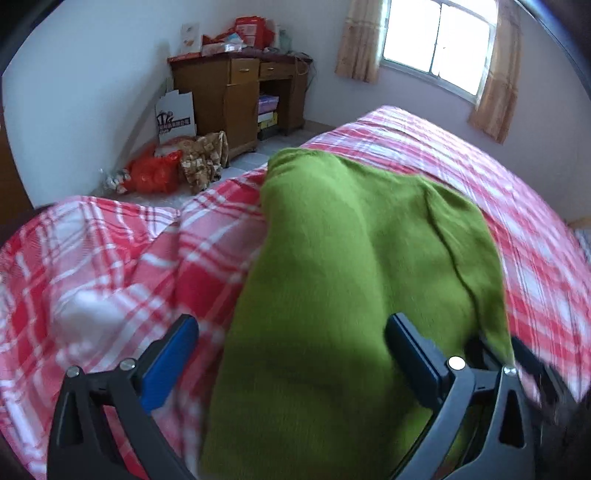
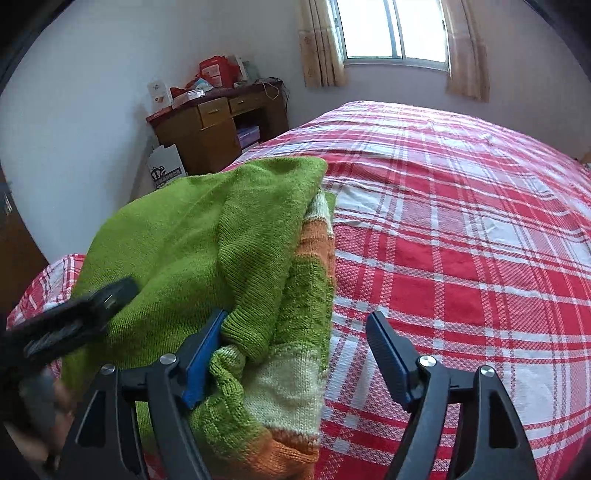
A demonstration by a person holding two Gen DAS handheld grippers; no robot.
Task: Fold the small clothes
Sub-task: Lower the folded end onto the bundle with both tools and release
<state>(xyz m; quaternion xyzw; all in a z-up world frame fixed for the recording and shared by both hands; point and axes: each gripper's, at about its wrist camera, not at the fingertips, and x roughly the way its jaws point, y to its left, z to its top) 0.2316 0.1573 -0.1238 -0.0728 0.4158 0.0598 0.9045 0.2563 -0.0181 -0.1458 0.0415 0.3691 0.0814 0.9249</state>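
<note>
Hovering low over the bed, both tongs stand wide with nothing clamped. Right tongs: left pad touches the bunched knit edge, right pad sits apart over bare bedspread, so no grip. Left tongs: jaws wide, green fabric lies between and under them, pads not pressing it.

Green sweater is a partly folded heap on the near-left part of the bed, green body doubled over a striped orange-and-cream panel that pokes out along the right edge.

Risks, as I read it:
- Top layer is loose and lumpy; a one-sided nudge from the right pad could drag it and undo the fold.
- Thick knit may snag on a pad edge when pulling away.
- Heap lies near the bed's left side; a push that way could slide it off.
- Plaid bedspread is soft and rumpled at left, so the fold may not sit flat.

Room beyond: wooden desk cluttered with boxes, paper bag against the wall, bags on the floor, curtained window.
</note>
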